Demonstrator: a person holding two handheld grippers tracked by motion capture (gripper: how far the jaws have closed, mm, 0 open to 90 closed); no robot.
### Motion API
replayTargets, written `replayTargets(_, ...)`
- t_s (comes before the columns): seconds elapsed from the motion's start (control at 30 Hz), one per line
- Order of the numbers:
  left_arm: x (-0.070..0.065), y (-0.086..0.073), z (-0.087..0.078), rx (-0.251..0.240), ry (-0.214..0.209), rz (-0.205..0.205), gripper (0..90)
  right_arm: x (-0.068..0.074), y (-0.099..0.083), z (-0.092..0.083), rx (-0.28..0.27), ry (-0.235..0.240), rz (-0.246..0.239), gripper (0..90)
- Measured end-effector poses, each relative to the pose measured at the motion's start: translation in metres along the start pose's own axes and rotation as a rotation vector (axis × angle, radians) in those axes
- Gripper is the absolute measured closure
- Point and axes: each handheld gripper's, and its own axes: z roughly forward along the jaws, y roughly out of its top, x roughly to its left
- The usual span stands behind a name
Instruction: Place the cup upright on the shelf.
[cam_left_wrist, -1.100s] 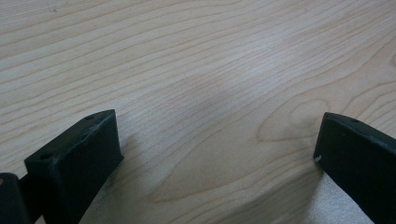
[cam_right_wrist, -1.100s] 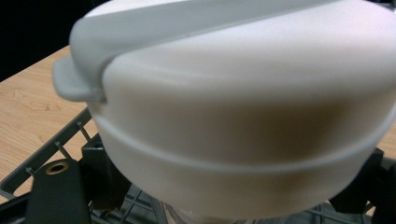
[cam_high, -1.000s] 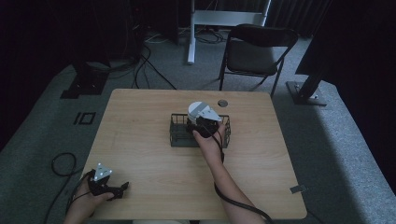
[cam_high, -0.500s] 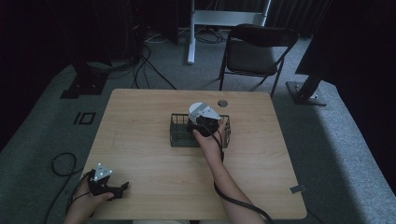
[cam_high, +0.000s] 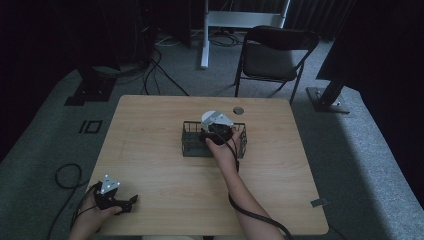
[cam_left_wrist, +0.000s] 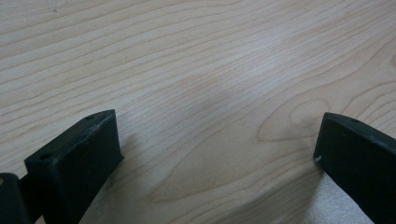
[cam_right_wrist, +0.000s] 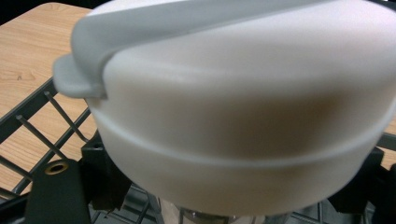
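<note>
at the near left corner of the wooden table (cam_high: 150, 150), the left gripper (cam_high: 131, 201) rests low on the tabletop in the person's left hand (cam_high: 97, 207), a grey three-cornered plate (cam_high: 109, 184) on its top and a black cable (cam_high: 67, 175) looping off the table edge to the floor. in the left gripper view its two black jaws stand wide apart over bare wood grain, with nothing between them.

toward the middle of the table, slightly to the far side, sits a dark wire basket (cam_high: 191, 145). the person's right forearm (cam_high: 240, 192) reaches from the near edge up to it, and the right gripper (cam_high: 216, 131) is at the basket's right half. in the right gripper view a white round container (cam_right_wrist: 252, 126) with a grey lid tab (cam_right_wrist: 77, 77) sits very close to the camera, directly over the basket's wire mesh (cam_right_wrist: 42, 121); the black jaws show at either side of its lower part, seemingly clasping it, though the contact itself is blurred. from above, the container shows as a white disc (cam_high: 211, 118) at the basket's far rim.

just beyond the basket on the far right lies a small round dark object (cam_high: 238, 110). behind the table stands a folding chair (cam_high: 272, 55).
</note>
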Motion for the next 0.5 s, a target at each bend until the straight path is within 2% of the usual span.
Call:
replayTargets(0.23,-0.0001,0.0,0.0,0.0,0.0,0.0,0.8,-0.002,0.0003,-0.001,0.008,0.014,0.009,18.0)
replayTargets(0.37,0.0,0.0,0.0,0.0,0.0,0.0,0.8,-0.003,-0.0016,-0.0028,0.006,0.035,-0.036,17.6)
replayTargets(0.5,0.0,0.0,0.0,0.0,0.0,0.001,0.8,-0.005,-0.0039,-0.0041,-0.007,0.051,-0.054,17.5)
